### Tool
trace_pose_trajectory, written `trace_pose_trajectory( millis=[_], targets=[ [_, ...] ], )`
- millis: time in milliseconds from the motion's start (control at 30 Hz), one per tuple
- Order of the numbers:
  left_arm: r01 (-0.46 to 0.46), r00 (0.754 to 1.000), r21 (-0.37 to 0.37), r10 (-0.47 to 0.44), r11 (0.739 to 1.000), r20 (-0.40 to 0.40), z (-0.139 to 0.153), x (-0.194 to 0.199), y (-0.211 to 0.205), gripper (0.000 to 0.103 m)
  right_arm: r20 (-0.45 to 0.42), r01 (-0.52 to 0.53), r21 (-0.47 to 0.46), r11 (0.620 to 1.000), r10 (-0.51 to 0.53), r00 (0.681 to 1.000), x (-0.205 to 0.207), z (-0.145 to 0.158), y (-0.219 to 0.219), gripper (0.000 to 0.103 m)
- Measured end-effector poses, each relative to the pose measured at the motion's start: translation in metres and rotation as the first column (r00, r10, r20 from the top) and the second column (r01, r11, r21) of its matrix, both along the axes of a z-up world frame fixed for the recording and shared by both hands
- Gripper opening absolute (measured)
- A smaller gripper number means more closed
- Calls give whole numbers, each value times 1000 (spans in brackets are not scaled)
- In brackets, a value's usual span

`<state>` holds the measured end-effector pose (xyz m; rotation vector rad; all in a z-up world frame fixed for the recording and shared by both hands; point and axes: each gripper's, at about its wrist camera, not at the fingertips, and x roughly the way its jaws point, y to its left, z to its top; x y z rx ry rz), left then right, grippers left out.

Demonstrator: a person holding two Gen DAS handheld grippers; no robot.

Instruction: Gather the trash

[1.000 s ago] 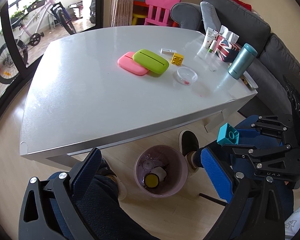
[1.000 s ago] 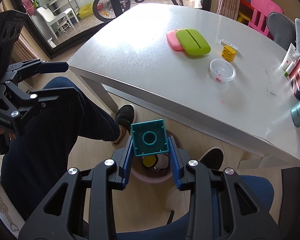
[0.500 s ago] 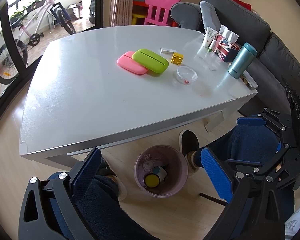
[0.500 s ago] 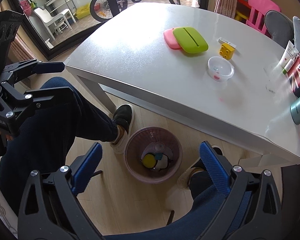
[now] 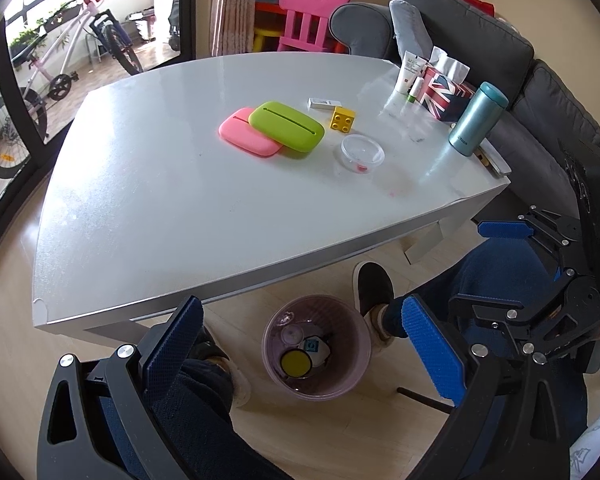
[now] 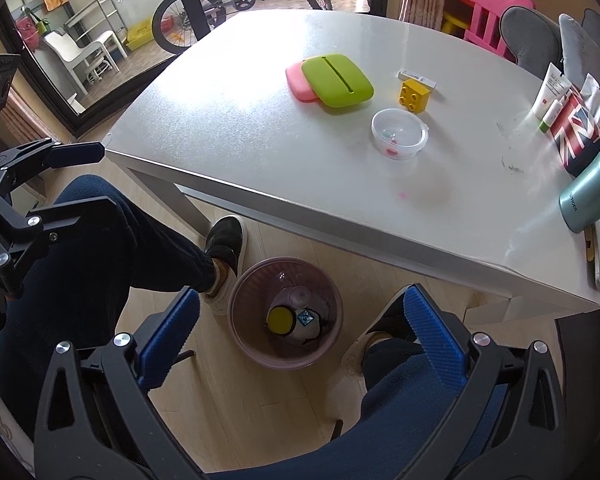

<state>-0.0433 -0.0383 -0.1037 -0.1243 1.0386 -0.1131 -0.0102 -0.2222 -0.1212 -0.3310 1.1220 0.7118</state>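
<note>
Claws left (image 5: 300,344) and right (image 6: 302,326) gape wide, empty, opening above bin (image 6: 244,344).

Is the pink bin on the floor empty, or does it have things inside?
Not empty. The pink bin holds a yellow round piece, a teal block and some pale trash.

Out past the glass door a bicycle (image 5: 60,68) leans on the balcony. A pink child's chair (image 5: 308,16) stands behind the surface (image 5: 160,184), with a grey sofa (image 5: 480,40) along the right side. At that edge, a Union Jack tissue box (image 5: 444,90) sits beside a white tube (image 5: 410,70), and a teal flask (image 5: 478,118) stands upright near the corner.
</note>
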Motion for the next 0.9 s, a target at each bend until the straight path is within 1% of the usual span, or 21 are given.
trace_pose_trajectory(
  millis=[200, 433, 600, 900],
  targets=[
    [5, 1000, 8, -5, 1000, 14, 3, 11, 0, 96, 32, 31, 5, 999, -31, 999, 24, 6, 1, 100],
    [6, 1000, 24, -7, 1000, 29, 4, 24, 0, 96, 58, 61, -14, 998, -60, 997, 63, 4, 9, 100],
    [-1, 999, 34, -1, 999, 39, 4, 36, 3, 96, 63, 70, -31, 997, -68, 996, 87, -2, 17, 100],
    [-3, 999, 36, 1, 999, 40, 2, 50, 9, 96, 40, 92, -62, 994, -90, 995, 133, -25, 32, 100]
  ],
)
